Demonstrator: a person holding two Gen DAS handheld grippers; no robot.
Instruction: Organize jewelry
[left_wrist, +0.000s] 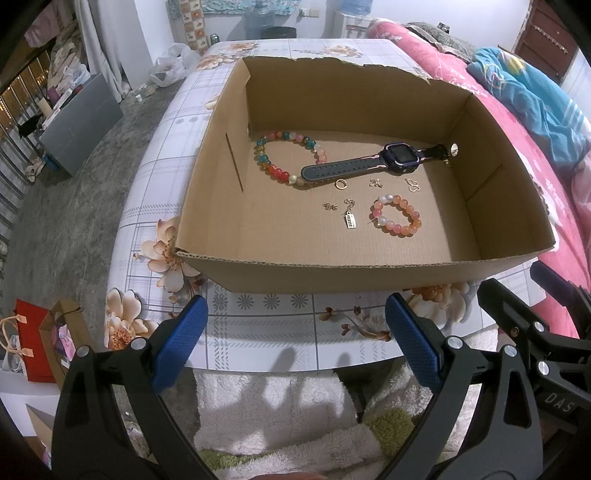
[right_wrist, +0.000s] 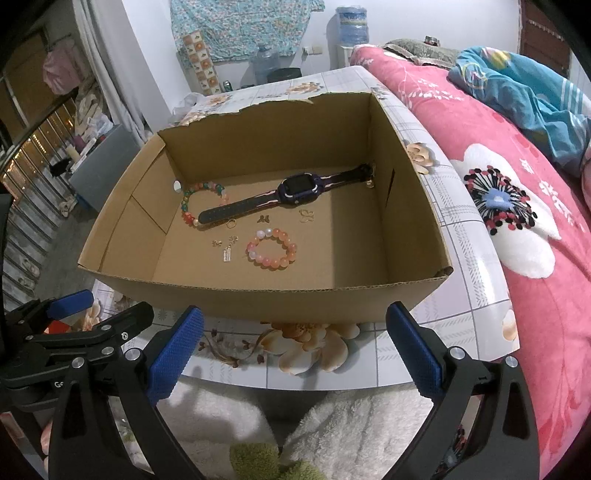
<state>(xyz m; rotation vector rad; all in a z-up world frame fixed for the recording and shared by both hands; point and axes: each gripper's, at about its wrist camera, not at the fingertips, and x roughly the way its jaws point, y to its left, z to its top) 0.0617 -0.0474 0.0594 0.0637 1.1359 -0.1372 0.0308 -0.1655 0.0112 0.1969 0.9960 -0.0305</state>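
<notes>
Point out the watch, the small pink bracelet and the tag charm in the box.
watch (left_wrist: 400, 154): left wrist view, on its screen.
pink bracelet (right_wrist: 291, 248): right wrist view, on a bead of its right side.
tag charm (left_wrist: 350, 222): left wrist view, on the rectangular tag.

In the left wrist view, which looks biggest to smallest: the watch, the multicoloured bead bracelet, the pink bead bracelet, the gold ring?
1. Watch
2. Multicoloured bead bracelet
3. Pink bead bracelet
4. Gold ring

Left gripper (left_wrist: 293, 334) — blue-padded fingers spread wide, nothing between them, pointing forward and slightly downward. Right gripper (right_wrist: 295, 343) — likewise spread and empty, held just beside the left at a similar height, both side by side.
</notes>
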